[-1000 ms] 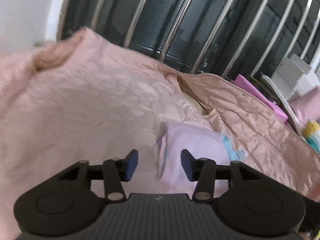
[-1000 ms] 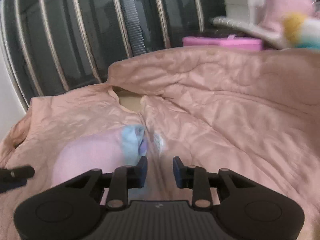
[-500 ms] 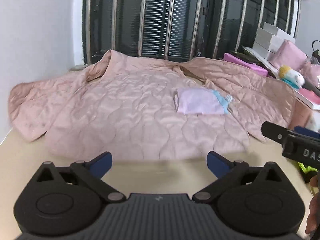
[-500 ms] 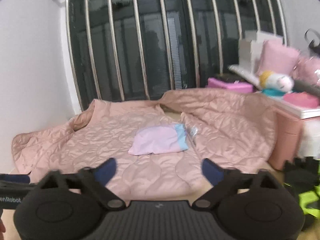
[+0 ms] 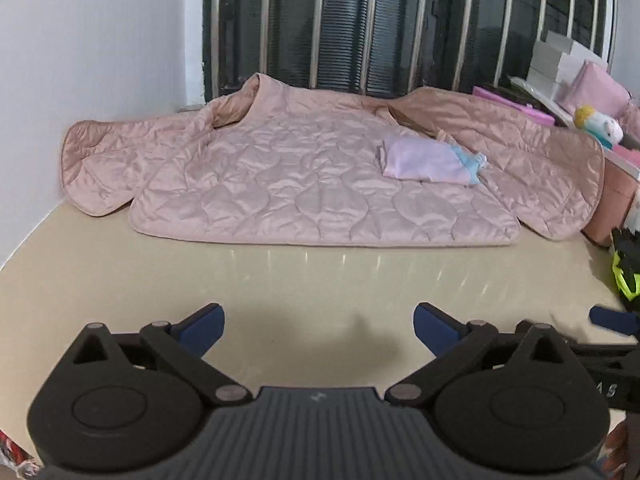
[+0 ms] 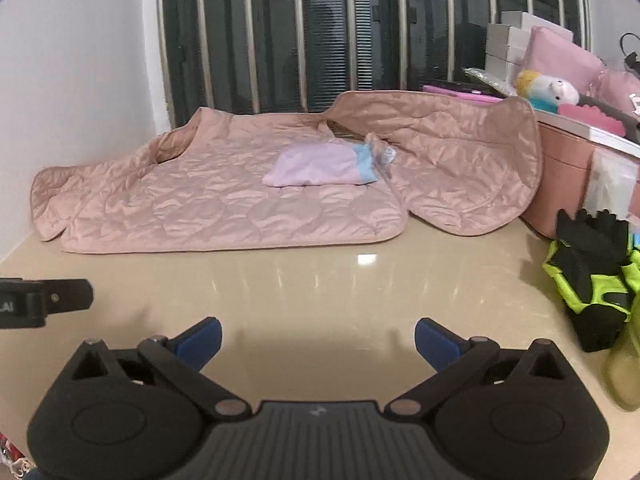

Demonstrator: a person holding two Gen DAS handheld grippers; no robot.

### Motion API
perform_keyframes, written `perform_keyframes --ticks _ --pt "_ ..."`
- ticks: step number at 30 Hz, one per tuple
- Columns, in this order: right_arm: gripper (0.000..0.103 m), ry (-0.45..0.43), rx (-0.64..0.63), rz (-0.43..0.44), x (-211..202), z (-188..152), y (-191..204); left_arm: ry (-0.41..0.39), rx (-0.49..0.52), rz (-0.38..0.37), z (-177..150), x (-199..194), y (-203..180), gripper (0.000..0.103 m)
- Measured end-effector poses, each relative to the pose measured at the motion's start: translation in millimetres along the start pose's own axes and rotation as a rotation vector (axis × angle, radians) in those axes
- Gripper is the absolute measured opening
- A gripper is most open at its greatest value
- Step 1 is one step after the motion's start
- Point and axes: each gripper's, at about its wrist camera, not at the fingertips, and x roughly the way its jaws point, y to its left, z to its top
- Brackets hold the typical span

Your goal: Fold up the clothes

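Left wrist: folded garment far beyond gripper

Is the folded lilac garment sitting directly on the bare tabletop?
No, the folded lilac garment lies on the pink quilted jacket, not the tabletop.

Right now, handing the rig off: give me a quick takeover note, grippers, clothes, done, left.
Left gripper: open, empty, over bare table.
Right gripper: open, empty, also short of the clothes.
Both sets of jaws have just been opening, nothing between them.
Small lilac garment: folded, lying on the pink quilted jacket.
Jacket: spread flat at the table's far side, sleeves out, unfolded.
Left: the jacket, probably after moving the lilac piece off it.
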Motion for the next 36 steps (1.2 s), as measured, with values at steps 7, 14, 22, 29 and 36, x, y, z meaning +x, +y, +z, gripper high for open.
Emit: perform_keyframes --ticks 7,14,22,29,36 --pt "0.103 -0.048 0.089 -0.080 23.1 1.4 -5.5 -0.003 0.023 -0.009 1.8 25.8 -1.1 0.103" --pt "0.103 -0.029 0.078 -0.082 45.1 -0.9 -2.8 0.071 -0.022 0.017 -4.6 60.1 10.4 0.103" --pt "0.103 0.021 0.042 -0.079 63.6 4.0 7.2 0.077 0.046 0.043 -5.0 79.2 4.7 0.103" --pt "0.103 0.051 -0.005 -0.092 71.4 6.9 15.6 0.046 0.053 0.035 -4.7 87.9 2.0 0.102" --pt "0.103 0.052 -0.007 -0.090 71.7 7.1 15.8 0.047 0.053 0.035 -1.4 91.8 0.2 0.102"
